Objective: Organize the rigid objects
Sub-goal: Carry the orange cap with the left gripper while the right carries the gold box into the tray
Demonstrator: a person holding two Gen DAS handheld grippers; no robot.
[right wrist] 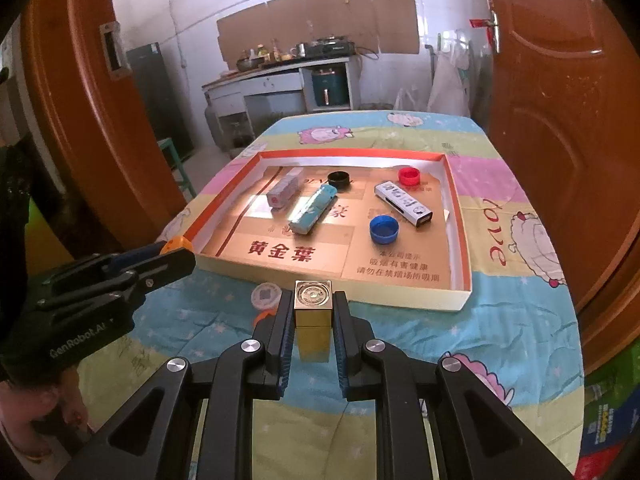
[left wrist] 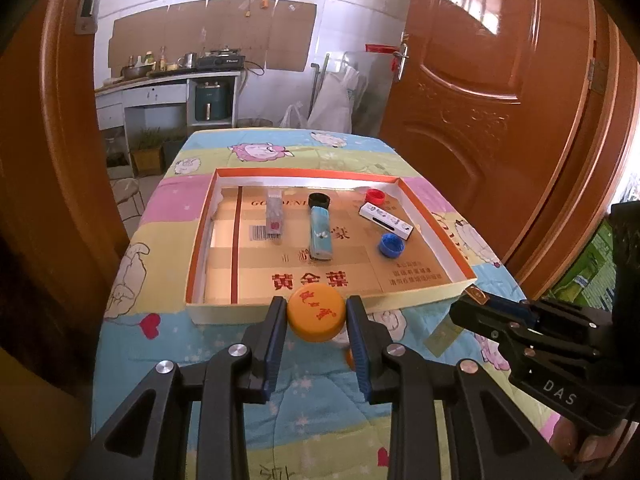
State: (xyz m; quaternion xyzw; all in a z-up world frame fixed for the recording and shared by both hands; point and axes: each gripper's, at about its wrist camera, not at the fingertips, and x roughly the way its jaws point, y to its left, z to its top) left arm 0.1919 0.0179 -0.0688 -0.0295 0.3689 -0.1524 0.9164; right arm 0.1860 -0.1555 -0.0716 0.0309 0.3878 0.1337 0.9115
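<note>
My left gripper (left wrist: 316, 306) is shut on a round orange cap (left wrist: 316, 320) with red lettering, held just in front of the near wall of a shallow cardboard tray (left wrist: 436, 232). In the right wrist view my right gripper (right wrist: 313, 300) is shut on a small upright gold box (right wrist: 313, 320), also just short of the tray (right wrist: 456, 216). Each gripper shows in the other's view: the right one (left wrist: 468, 300) at the right, the left one (right wrist: 180, 254) at the left.
Inside the tray lie a teal box (right wrist: 312, 210), a pink-and-grey box (right wrist: 284, 190), a white box (right wrist: 404, 203), and black (right wrist: 339, 179), red (right wrist: 409, 176) and blue (right wrist: 384, 230) caps. A white cap (right wrist: 265, 295) sits on the cartoon tablecloth. Orange doors flank the table.
</note>
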